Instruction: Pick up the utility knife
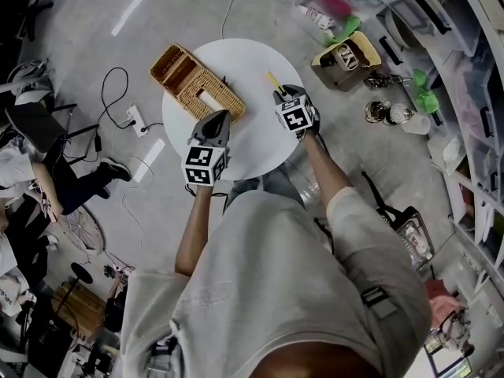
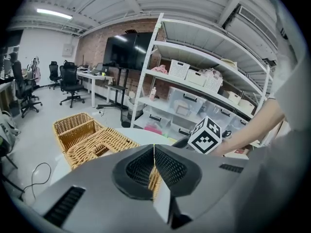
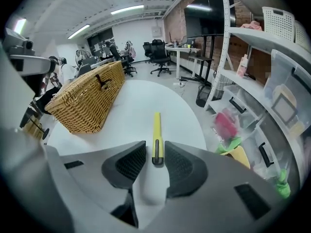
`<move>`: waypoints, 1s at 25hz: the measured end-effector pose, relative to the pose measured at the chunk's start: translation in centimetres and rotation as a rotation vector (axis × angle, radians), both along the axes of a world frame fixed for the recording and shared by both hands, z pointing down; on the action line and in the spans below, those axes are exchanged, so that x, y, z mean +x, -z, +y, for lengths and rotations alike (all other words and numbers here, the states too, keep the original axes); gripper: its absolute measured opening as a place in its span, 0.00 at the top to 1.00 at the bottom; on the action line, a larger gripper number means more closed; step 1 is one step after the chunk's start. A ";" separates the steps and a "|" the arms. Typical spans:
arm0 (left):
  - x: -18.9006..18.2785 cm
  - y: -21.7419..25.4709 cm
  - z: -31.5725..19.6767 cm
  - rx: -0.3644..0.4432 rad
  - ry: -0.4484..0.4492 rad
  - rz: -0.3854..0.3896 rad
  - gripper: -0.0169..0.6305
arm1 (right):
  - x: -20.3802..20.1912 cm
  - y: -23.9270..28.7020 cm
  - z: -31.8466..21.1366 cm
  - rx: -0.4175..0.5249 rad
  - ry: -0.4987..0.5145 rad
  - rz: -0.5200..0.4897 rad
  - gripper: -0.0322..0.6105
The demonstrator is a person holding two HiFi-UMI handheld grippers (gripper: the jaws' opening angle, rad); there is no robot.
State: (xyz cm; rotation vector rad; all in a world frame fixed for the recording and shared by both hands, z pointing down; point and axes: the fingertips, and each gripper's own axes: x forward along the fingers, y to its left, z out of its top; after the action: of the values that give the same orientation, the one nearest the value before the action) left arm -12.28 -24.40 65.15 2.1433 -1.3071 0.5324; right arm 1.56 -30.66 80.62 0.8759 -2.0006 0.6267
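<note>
A slim yellow utility knife (image 3: 156, 130) lies flat on the round white table (image 1: 256, 144), pointing away from me; in the head view the knife (image 1: 273, 79) shows just beyond my right gripper (image 1: 283, 94). In the right gripper view, my right gripper (image 3: 155, 155) stands low over the table with the knife's near, dark end between its jaws. The right pad is close against it and a small gap remains on the left side. My left gripper (image 1: 219, 118) hovers over the table's near left, beside the wicker basket (image 1: 195, 81); its jaws (image 2: 154, 152) meet with nothing between them.
The lidded wicker basket (image 3: 90, 98) takes up the table's left side, left of the knife. Shelves with plastic bins (image 1: 441, 22) run along the right. A bag (image 1: 346, 55) and loose items lie on the floor beyond the table. A power strip (image 1: 135, 118) with cables lies at left.
</note>
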 end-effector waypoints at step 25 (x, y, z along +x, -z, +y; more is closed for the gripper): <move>-0.1 1.7 0.2 0.043 -0.029 0.013 0.94 | 0.3 7.3 1.5 0.147 -0.103 -0.134 0.82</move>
State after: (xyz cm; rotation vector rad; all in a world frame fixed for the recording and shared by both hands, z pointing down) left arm -12.41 -24.15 63.40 2.2000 -1.2935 0.5059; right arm 1.90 -29.20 73.32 1.0546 -2.1543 0.6160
